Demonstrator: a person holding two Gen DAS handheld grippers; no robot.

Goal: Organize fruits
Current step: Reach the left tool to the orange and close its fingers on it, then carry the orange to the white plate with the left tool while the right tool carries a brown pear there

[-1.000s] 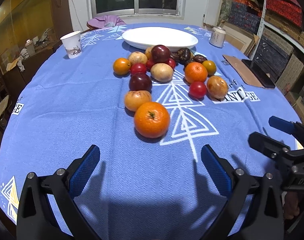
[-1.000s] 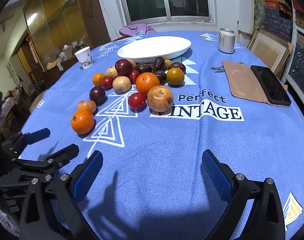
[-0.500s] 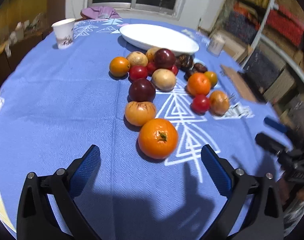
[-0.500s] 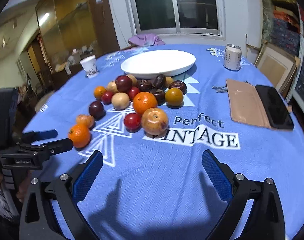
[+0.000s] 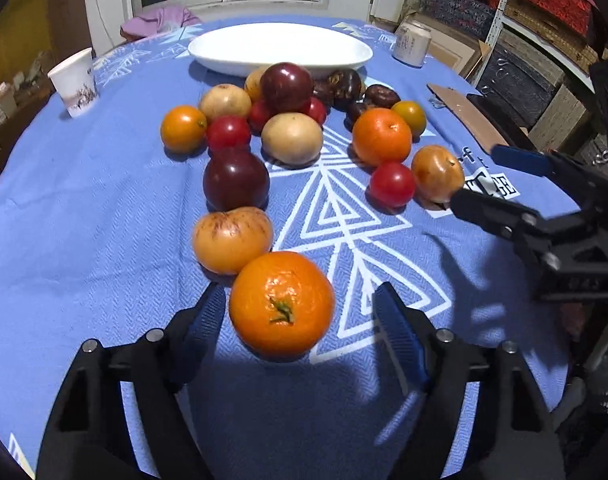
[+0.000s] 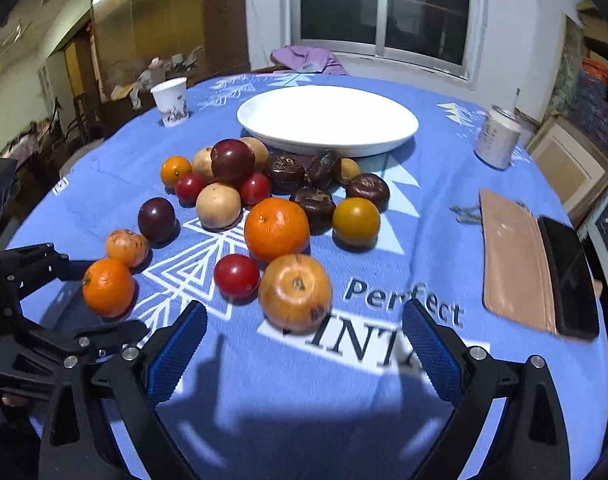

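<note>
1. On the blue patterned tablecloth (image 5: pixel 104 208) we see our left gripper (image 5: pixel 300 320) straddling the nearest round orange tangerine (image 5: pixel 282 304); a second ago that fruit lay well ahead of the blue pads. Its jaws are closing, with the tangerine between them and a gap on each side, so nothing is pinched yet.
2. Just behind the tangerine, touching it, sits a pale orange streaked persimmon-like fruit (image 5: pixel 232 238), then a dark purple plum (image 5: pixel 236 179); neither has shifted.
3. Further back, the heap of red, tan and dark brown fruits lies in front of the white oval ceramic dish (image 5: pixel 280 46), which holds no fruit.
4. Toward the right, our right gripper (image 6: pixel 304 340) has drawn nearer to a tan-orange round fruit with a brown stem (image 6: pixel 295 293). Its jaws are closing too, though they stand spread wide short of the fruit, gripping nothing.
5. At the far right lie a tan flat pouch (image 6: pixel 516 264) and a black phone (image 6: pixel 568 276), unmoved.
</note>
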